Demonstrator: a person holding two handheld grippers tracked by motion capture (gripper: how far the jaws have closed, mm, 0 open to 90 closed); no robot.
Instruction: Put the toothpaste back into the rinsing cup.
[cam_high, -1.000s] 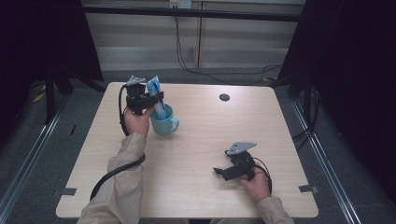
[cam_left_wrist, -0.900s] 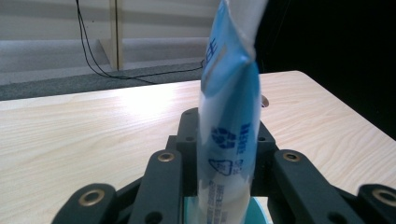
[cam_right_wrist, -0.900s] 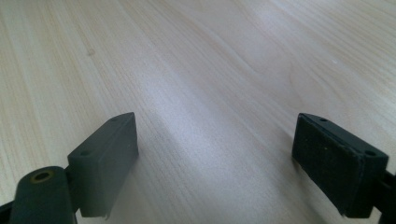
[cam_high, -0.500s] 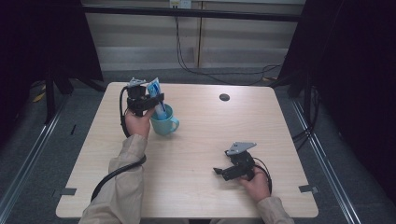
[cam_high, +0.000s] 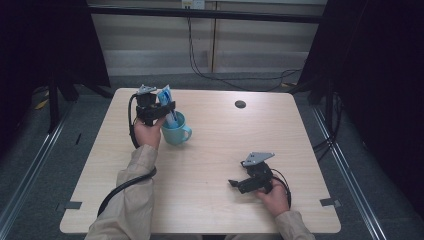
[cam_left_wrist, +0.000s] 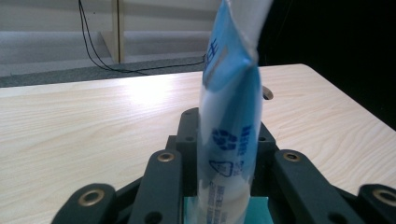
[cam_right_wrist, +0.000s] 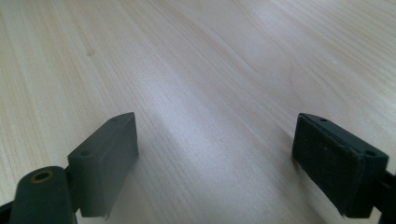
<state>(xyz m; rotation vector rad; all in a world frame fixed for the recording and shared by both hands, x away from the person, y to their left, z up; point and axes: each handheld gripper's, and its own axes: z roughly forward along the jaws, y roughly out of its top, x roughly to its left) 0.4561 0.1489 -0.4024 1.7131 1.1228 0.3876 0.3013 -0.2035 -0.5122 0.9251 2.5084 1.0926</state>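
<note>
Two claws at a wooden bench (cam_high: 215, 165). The left claw (cam_high: 159, 111) is clamped on a blue-and-white tube (cam_left_wrist: 231, 126), holding it upright with its lower end inside the teal mug (cam_high: 176, 131) near the bench's far left, likely so the tube can stand in the mug once released. The right claw (cam_high: 239, 183) rests on the bench at near right, jaws spread and empty, well apart from the mug.

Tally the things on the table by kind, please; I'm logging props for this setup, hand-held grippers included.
Mug, teal: 1
Blue-and-white pouch, standing in the mug, clamped by the left hand-held gripper: 1
Hand-held grippers, left and right: 2
Small dark round disc near the far edge: 1
Total: 5
</note>
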